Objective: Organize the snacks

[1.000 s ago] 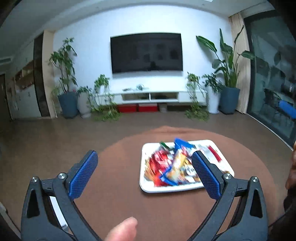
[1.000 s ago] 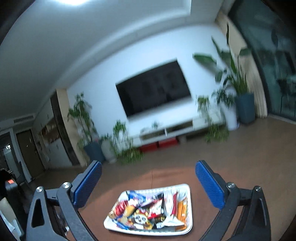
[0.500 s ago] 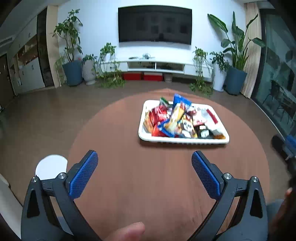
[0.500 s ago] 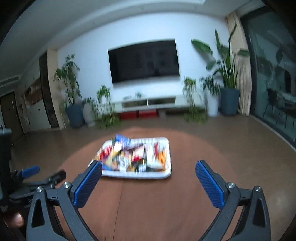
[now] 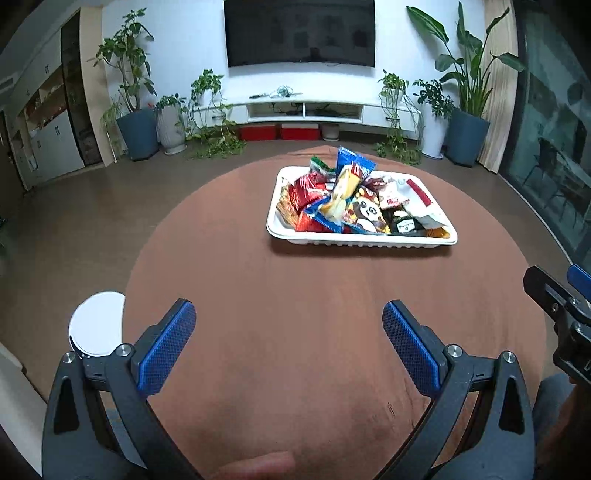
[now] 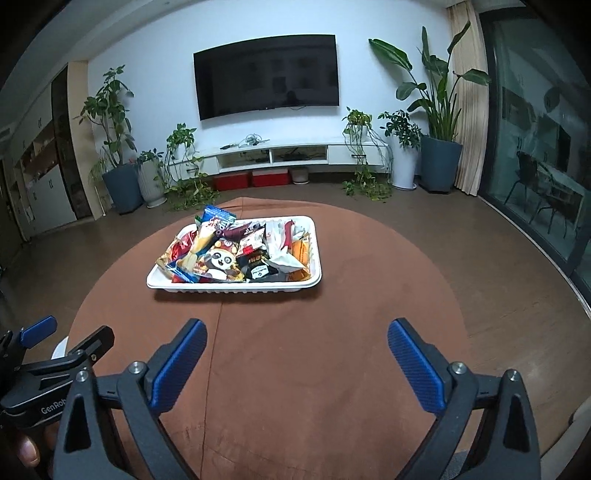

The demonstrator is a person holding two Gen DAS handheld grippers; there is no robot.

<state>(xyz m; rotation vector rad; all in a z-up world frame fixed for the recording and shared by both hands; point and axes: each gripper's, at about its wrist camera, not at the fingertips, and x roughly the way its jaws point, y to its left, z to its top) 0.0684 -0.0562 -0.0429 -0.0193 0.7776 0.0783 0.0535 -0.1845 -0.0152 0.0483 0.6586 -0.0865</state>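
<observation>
We carried two black clamp-style tools: the left gripper (image 5: 289,347) and the right gripper (image 6: 297,367) each had blue cross-hatched pads (image 5: 166,349) and silver screws (image 6: 458,367), and white lettering "GenRob" (image 6: 53,408) marked the left one's body.

snacks (image 5: 354,206) in tray (image 5: 362,239) | tray on table (image 5: 295,314), far side | TV (image 5: 299,33) on wall behind

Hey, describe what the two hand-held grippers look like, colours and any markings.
Both match: the left hand-held gripper and right hand-held gripper have black plastic triangular-cutout arms, silver bolts at the joints, and two fingers faced with textured blue pads. Seen from the right wrist view, the left one's body carries white lettering starting "GenRob". No cables or sleeves show.
</observation>
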